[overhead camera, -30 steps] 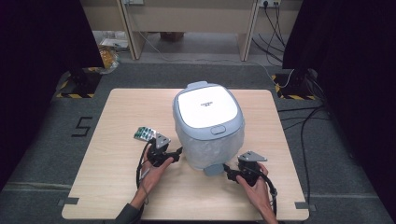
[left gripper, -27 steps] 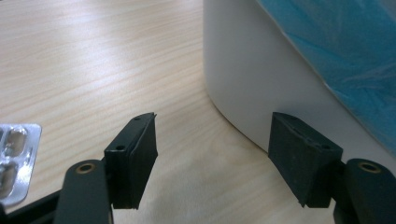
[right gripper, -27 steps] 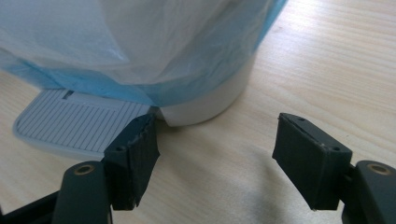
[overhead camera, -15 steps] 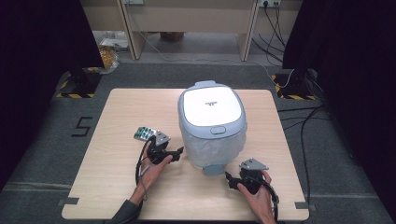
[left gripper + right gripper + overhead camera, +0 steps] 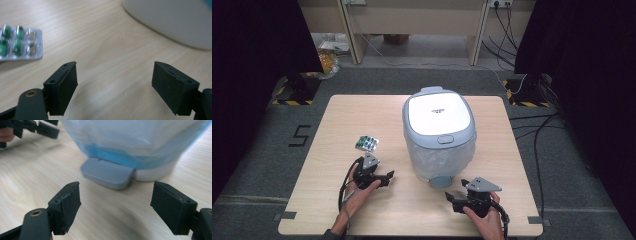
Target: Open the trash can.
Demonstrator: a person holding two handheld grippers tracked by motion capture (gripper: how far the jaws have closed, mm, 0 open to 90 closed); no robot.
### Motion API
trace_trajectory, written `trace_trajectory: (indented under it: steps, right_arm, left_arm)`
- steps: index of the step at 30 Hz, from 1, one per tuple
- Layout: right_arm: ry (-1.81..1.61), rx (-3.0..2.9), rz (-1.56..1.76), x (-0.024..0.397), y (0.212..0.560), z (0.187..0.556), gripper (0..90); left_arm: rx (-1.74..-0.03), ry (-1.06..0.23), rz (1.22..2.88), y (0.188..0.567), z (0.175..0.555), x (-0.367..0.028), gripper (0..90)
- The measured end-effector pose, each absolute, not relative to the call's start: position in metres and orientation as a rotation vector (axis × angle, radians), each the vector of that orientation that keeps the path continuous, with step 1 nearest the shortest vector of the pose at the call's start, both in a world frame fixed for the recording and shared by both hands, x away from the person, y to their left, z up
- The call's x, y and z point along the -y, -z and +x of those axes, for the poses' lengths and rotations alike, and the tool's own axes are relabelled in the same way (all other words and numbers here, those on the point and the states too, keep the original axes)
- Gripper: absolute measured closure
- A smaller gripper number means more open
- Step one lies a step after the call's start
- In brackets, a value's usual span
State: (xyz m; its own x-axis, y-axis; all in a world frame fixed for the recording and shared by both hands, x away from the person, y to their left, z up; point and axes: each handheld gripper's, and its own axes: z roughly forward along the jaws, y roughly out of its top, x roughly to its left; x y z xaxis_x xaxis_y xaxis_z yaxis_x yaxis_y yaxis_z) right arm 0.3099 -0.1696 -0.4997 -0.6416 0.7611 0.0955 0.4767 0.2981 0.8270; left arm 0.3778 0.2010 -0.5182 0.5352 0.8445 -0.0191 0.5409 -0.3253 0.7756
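Note:
A grey pedal bin (image 5: 439,117) with a shut white lid stands at the table's centre, lined with a pale blue bag. Its grey foot pedal (image 5: 442,181) sticks out at the front. A blister pack of green capsules (image 5: 367,143) lies to the left of the bin. My left gripper (image 5: 388,177) is open and empty just below the pack, jaws pointing at the bin's base. In the left gripper view the pack (image 5: 18,42) lies beyond the left jaw. My right gripper (image 5: 452,200) is open and empty, a little short of the pedal (image 5: 107,172), which lies between and beyond its jaws.
The bin's bag-covered body (image 5: 135,142) rises right behind the pedal. The other gripper (image 5: 32,127) shows at the top left of the right gripper view. Bare wooden table (image 5: 362,110) lies left and behind the bin. Cables trail on the floor at the right.
My right gripper has drawn back from the bin toward the table's front edge. The left gripper has shifted slightly toward the front. The bin has settled slightly to the right.

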Motion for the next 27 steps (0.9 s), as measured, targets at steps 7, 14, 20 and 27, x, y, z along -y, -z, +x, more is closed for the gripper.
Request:
trace_trajectory:
  steps: [7, 14, 20, 27]
  right_arm:
    - [-1.348, -2.282, 1.103, 0.153, 0.499, 0.310, 24.8]
    - [-1.383, -2.283, 1.008, 0.132, 0.496, 0.314, 25.3]
    - [-1.301, -2.321, 0.971, 0.121, 0.505, 0.316, 26.2]
    - [-1.282, -2.341, 0.948, 0.122, 0.508, 0.316, 26.2]
  left_arm:
    - [-1.148, -0.499, 2.039, 0.523, 0.366, -0.220, 18.4]
    - [-1.149, -0.483, 2.039, 0.524, 0.364, -0.227, 16.7]
    - [-1.140, -0.476, 2.046, 0.524, 0.365, -0.227, 15.5]
    - [-1.131, -0.472, 2.053, 0.524, 0.365, -0.226, 14.3]
